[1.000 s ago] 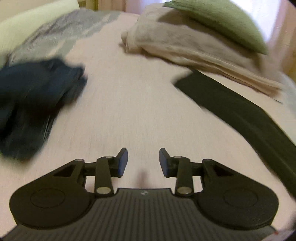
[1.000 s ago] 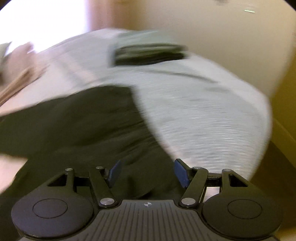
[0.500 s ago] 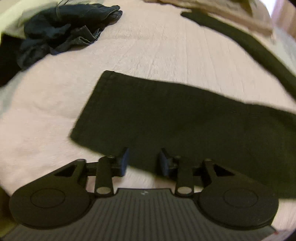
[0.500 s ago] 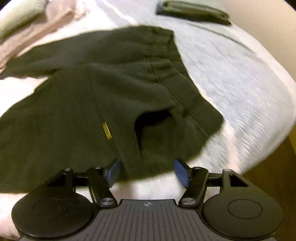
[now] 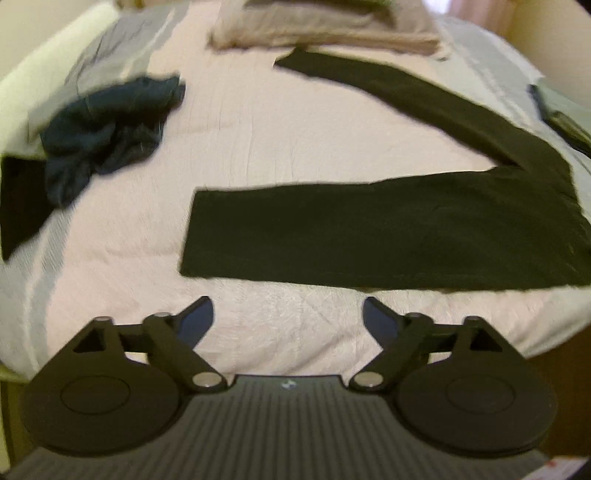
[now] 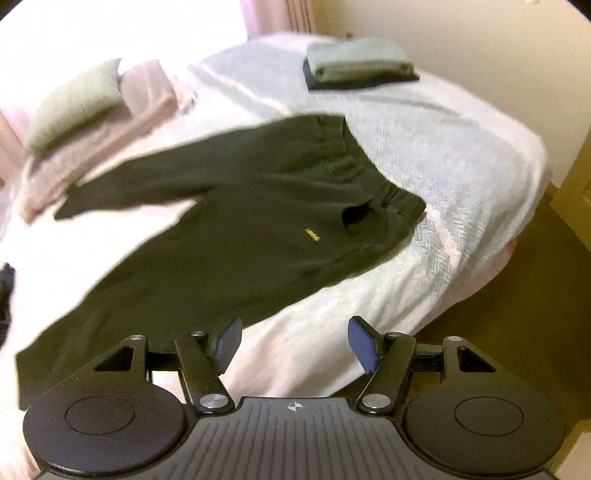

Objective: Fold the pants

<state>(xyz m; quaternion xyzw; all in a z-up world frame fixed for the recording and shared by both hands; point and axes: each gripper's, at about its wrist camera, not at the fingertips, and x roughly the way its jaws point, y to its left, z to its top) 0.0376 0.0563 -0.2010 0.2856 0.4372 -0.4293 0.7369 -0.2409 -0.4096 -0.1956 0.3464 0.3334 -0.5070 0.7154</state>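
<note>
Pale pink-and-grey covered bed (image 6: pixel 461 155) against a cream wall (image 6: pixel 480 44), wooden floor (image 6: pixel 535 295) beside, bright curtained window (image 6: pixel 110 26) behind.

In the left wrist view the pants (image 5: pixel 388 236) run off the right edge, so the waist is out of sight there. A dark cloth (image 5: pixel 18 199) at the left edge is cut off — what it is cannot be told. The far towels (image 5: pixel 325 29) are clipped by the top edge and blurred. In the right wrist view the small yellow mark (image 6: pixel 312 235) on the pants is too small to read — the near leg end sits behind the right gripper's (image 6: pixel 295 345) body.
</note>
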